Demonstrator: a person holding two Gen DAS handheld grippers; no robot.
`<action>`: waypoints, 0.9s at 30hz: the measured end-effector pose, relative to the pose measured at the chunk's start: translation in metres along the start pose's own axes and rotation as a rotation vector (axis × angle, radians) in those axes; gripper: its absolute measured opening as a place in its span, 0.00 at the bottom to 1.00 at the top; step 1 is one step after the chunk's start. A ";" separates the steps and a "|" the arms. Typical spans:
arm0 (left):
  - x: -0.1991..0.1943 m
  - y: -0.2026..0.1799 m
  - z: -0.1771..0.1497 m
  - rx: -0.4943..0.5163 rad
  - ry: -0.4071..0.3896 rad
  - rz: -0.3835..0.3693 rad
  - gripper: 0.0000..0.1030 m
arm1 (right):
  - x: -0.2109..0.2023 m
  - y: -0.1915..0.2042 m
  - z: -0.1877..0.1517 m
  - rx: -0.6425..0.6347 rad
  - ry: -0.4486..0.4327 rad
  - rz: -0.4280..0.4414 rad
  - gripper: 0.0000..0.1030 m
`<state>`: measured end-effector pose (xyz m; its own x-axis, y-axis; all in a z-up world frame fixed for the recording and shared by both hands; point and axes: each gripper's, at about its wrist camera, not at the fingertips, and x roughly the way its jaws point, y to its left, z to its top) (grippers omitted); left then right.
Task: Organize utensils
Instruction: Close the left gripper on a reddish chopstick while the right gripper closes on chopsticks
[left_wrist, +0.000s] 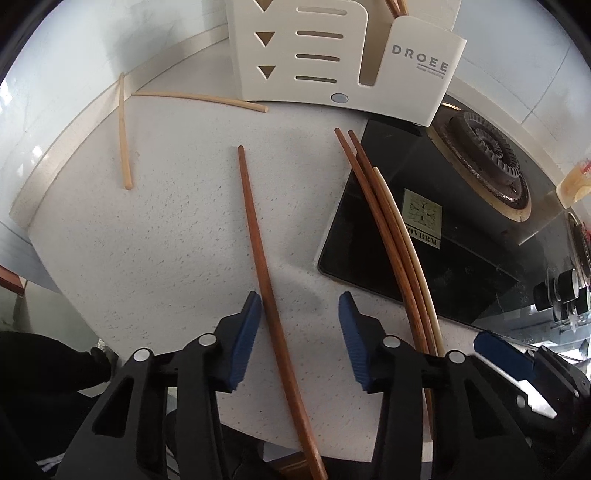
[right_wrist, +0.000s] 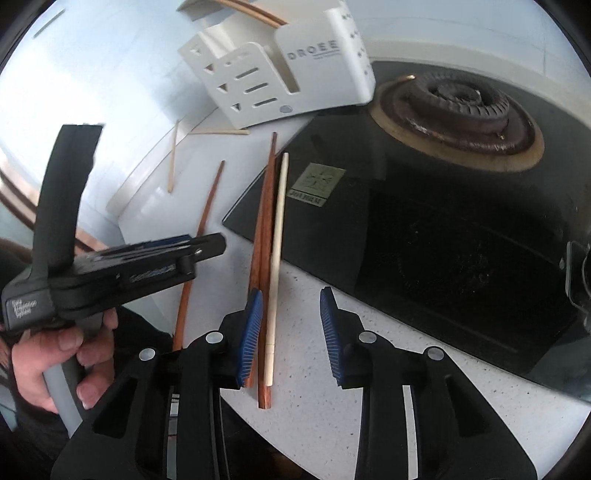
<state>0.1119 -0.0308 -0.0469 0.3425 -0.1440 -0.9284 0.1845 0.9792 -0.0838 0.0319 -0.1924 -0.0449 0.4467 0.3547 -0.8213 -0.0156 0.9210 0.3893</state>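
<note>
A white utensil holder (left_wrist: 332, 55) marked DROEE stands at the back of the counter, with chopsticks inside; it also shows in the right wrist view (right_wrist: 288, 74). My left gripper (left_wrist: 299, 321) is open over a single brown chopstick (left_wrist: 258, 236), which lies close to its left finger. Two brown chopsticks (left_wrist: 380, 221) and a cream chopstick (left_wrist: 406, 236) lie across the stove edge. My right gripper (right_wrist: 291, 325) is open around the cream chopstick (right_wrist: 277, 240), with the brown pair (right_wrist: 262, 240) by its left finger. Two pale chopsticks (left_wrist: 123, 129) lie near the wall.
A black glass stove (left_wrist: 443, 229) with a burner (left_wrist: 484, 162) sits right of the speckled counter (left_wrist: 166, 240). The left gripper and the hand holding it show in the right wrist view (right_wrist: 122, 269). The counter edge runs at the left.
</note>
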 end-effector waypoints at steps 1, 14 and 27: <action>0.000 0.000 0.000 0.003 0.000 -0.001 0.41 | 0.000 0.000 0.000 0.002 0.001 0.003 0.31; -0.004 0.002 -0.002 0.017 0.010 -0.019 0.24 | 0.016 -0.004 0.001 0.046 0.053 0.062 0.21; -0.003 0.003 -0.003 0.020 0.010 -0.042 0.09 | 0.023 -0.004 0.005 0.066 0.074 0.108 0.14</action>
<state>0.1090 -0.0267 -0.0455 0.3247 -0.1833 -0.9279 0.2169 0.9693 -0.1156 0.0464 -0.1888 -0.0638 0.3780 0.4641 -0.8011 0.0004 0.8652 0.5015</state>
